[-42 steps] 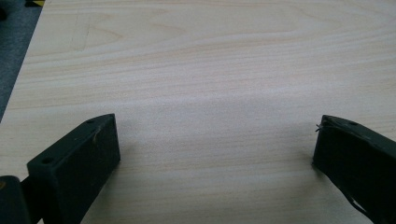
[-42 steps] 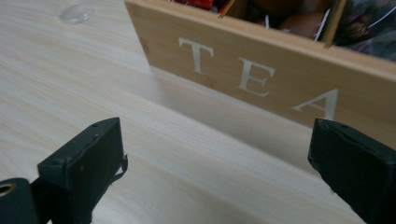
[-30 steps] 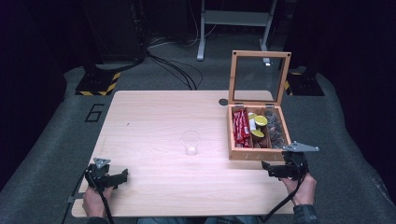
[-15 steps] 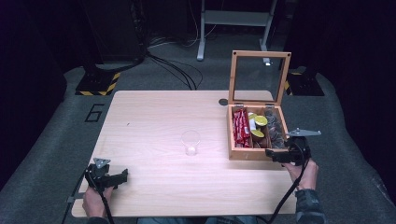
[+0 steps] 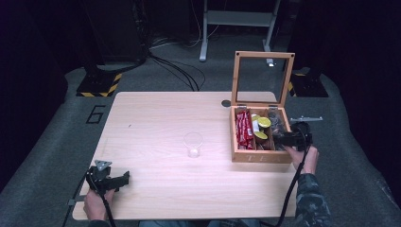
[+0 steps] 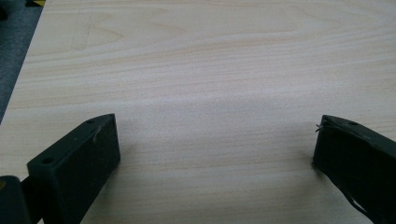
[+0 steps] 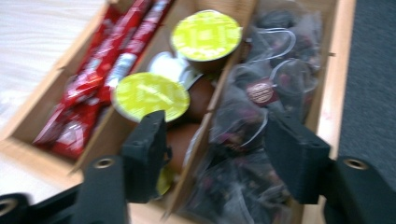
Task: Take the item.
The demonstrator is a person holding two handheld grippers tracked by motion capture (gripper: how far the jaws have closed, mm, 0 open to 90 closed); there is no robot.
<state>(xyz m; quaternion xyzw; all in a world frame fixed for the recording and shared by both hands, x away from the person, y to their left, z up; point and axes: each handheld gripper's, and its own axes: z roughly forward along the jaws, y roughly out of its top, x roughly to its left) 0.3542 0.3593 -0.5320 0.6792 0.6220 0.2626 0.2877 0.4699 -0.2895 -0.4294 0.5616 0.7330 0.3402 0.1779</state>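
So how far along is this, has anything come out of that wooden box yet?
Little is done: the wooden box stands open, but the clear cup looks empty. In hand: the right gripper hangs open over the clear tea bags, holding nothing. The left gripper rests open on the table. Picking anything out is still ahead.

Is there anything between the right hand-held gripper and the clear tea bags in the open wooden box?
Nothing visible. The right hand-held gripper hangs open directly over the clear tea bags in the wooden box's right compartment. The lid stands upright behind, clear of the approach.
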